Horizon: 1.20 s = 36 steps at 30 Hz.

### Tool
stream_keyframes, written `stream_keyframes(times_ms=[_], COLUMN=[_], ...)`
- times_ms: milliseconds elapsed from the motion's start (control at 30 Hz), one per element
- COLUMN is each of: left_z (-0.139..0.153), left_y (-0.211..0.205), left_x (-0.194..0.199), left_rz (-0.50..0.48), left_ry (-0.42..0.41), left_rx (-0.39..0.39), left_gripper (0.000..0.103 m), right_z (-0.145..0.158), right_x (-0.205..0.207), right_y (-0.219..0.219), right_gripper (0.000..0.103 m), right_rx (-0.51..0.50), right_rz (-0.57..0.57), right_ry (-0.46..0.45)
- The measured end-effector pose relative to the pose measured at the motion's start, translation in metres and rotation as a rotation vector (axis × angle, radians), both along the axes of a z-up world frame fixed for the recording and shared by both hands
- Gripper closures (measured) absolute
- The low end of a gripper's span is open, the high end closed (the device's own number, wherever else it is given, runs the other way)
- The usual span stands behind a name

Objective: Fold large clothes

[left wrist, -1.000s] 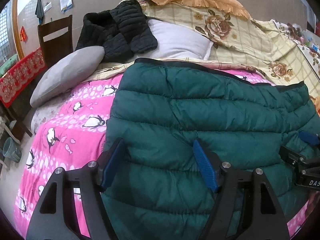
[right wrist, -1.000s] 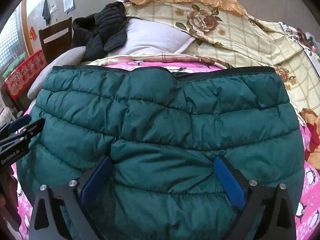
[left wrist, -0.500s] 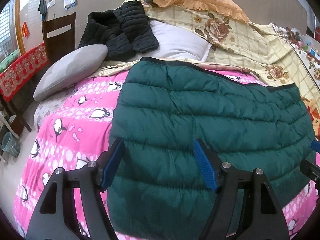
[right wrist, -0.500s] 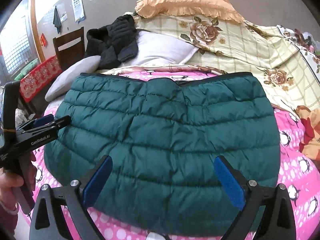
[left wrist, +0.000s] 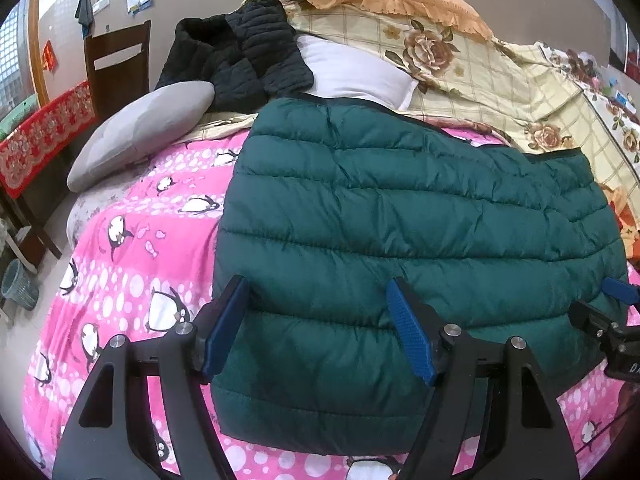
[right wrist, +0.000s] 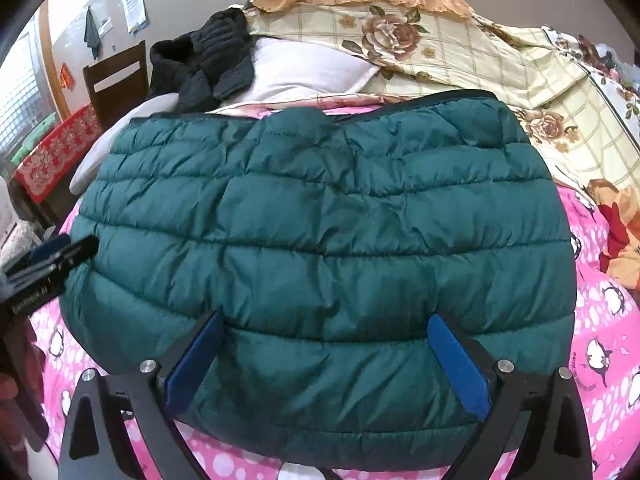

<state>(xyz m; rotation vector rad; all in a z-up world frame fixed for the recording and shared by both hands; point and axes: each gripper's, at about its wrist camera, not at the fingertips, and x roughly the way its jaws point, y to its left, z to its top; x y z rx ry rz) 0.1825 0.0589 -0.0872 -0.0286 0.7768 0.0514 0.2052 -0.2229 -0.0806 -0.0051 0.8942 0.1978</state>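
Both grippers had dropped back toward the dark green quilted puffer jacket (left wrist: 400,248), which lay flat on the pink penguin-print blanket (left wrist: 132,272). Left gripper (left wrist: 320,328) and right gripper (right wrist: 324,364) hovered over its near hem, jaws spread wide, grasping nothing.

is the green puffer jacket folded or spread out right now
Folded. The dark green quilted puffer jacket lies as a compact block on the pink penguin-print blanket, with no sleeves or hood showing.
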Motion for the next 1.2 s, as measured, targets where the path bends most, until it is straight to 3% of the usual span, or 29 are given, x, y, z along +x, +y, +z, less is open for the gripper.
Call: stream_keyframes(times_ms=[133, 267, 433, 500, 567, 667, 800, 900, 1067, 1133, 1200], left_z=[0.004, 0.004, -0.001, -0.006, -0.009, -0.014, -0.02, -0.022, -0.023, -0.025, -0.03], left_y=[0.014, 0.046, 0.08, 0.093, 0.099, 0.098, 0.09, 0.085, 0.072, 0.064, 0.06], left_x=[-0.005, -0.009, 0.0, 0.006, 0.008, 0.016, 0.022, 0.027, 0.031, 0.034, 0.039], left_rz=[-0.014, -0.046, -0.041, -0.046, -0.046, -0.066, -0.092, -0.082, -0.102, -0.106, -0.108], left_ry=[0.011, 0.048, 0.089, 0.116, 0.128, 0.155, 0.18, 0.186, 0.192, 0.205, 0.224], left_rx=[-0.043, -0.251, -0.413, -0.515, -0.567, -0.586, -0.583, -0.549, -0.47, -0.433, -0.418], left_gripper=[0.031, 0.031, 0.031, 0.031, 0.031, 0.031, 0.031, 0.02, 0.018, 0.005, 0.001], right_z=[0.012, 0.022, 0.022, 0.019, 0.014, 0.003, -0.018, -0.029, -0.033, -0.033, -0.034], right_x=[-0.014, -0.029, -0.036, -0.033, -0.029, -0.018, 0.005, 0.017, 0.034, 0.039, 0.042], right_y=[-0.012, -0.04, -0.098, -0.127, -0.15, -0.168, -0.17, -0.169, -0.161, -0.154, -0.146], right_gripper=[0.002, 0.002, 0.0, 0.0, 0.0, 0.0, 0.0, 0.0, 0.0, 0.0, 0.0], right_rx=[0.014, 0.05, 0.079, 0.129, 0.183, 0.202, 0.256, 0.313, 0.344, 0.35, 0.347], right_rz=[0.012, 0.003, -0.099, -0.163, -0.208, -0.222, -0.138, -0.102, -0.052, -0.032, -0.014], right_ry=[-0.021, -0.031, -0.029, -0.014, -0.002, 0.009, 0.065, 0.07, 0.064, 0.077, 0.085])
